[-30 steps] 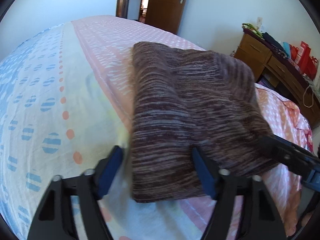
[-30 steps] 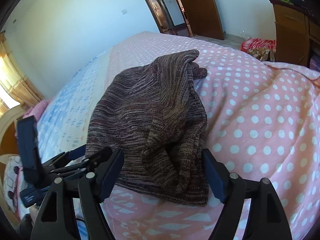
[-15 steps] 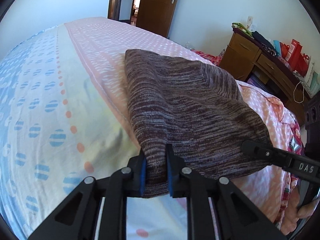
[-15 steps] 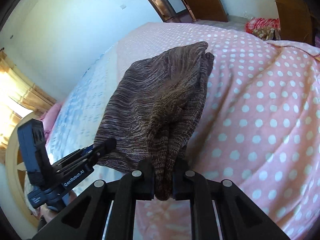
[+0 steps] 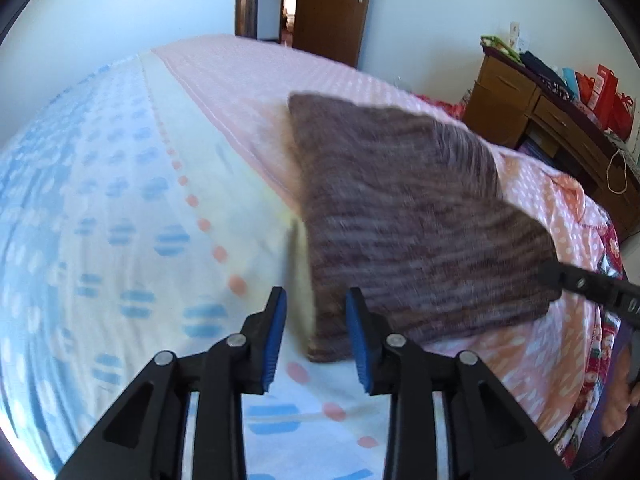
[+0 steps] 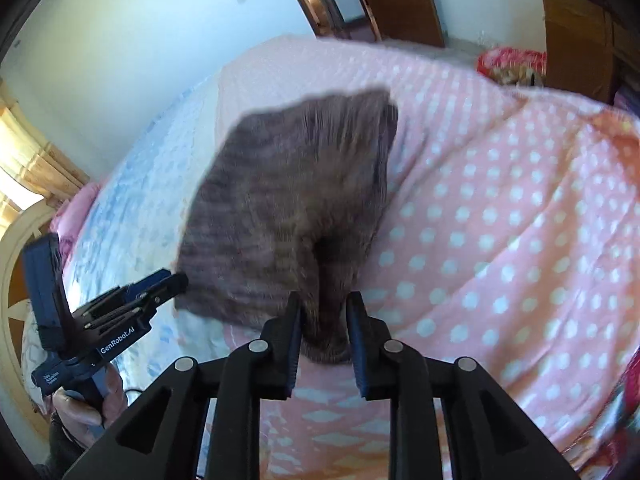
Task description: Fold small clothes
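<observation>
One brown knit garment (image 5: 416, 216)

Bright daylight is filling the room, glaring hardest off the curtain (image 6: 24, 168) far left of the right claw (image 6: 323, 334). Motion blur is smearing the brown knit (image 5: 404, 216) and bedspread (image 5: 120, 208) ahead of the left claw (image 5: 316, 334). Fisheye warping is bending walls, and black corners are ringing both views
</observation>
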